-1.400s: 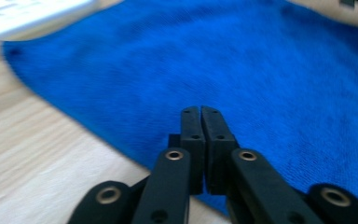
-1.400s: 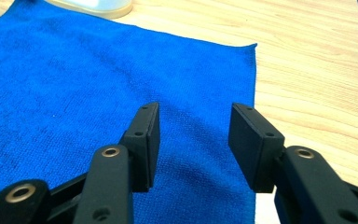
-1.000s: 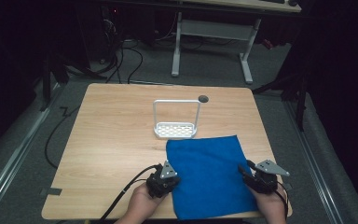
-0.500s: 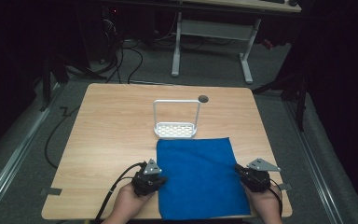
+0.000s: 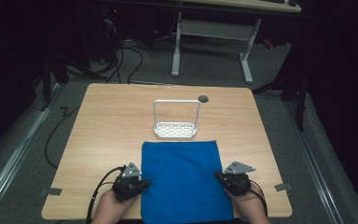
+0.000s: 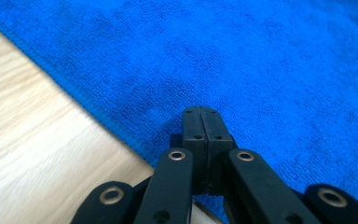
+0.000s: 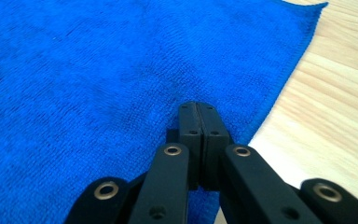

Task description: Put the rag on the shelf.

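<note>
High view, bottom of the frame: two hands come in, each with a gripper. The left gripper (image 5: 137, 185) sits at the left edge of a blue cloth (image 5: 184, 179), the right gripper (image 5: 223, 177) at its right edge, both pointing inward toward each other across the fabric.

Left gripper view has the jaws pressed flat together with no gap, their tips (image 6: 204, 116) over the cloth (image 6: 242, 65) just inside its hem; whether any fabric is pinched between them cannot be told. Right gripper view is much the same: jaws closed tight (image 7: 199, 112), resting on the cloth (image 7: 98, 70) close to its hem, bare wood to the right.

The cloth lies spread flat on the wooden table (image 5: 107, 126), its long axis running from the bottom of the frame toward the centre. Both grippers are equally near its bottom end.

Just beyond the cloth's upper edge stands a small white rack (image 5: 176, 123) with a perforated base. Farther up is a dark round hole (image 5: 203, 98) in the tabletop.

No brand, label or writing can be read.
</note>
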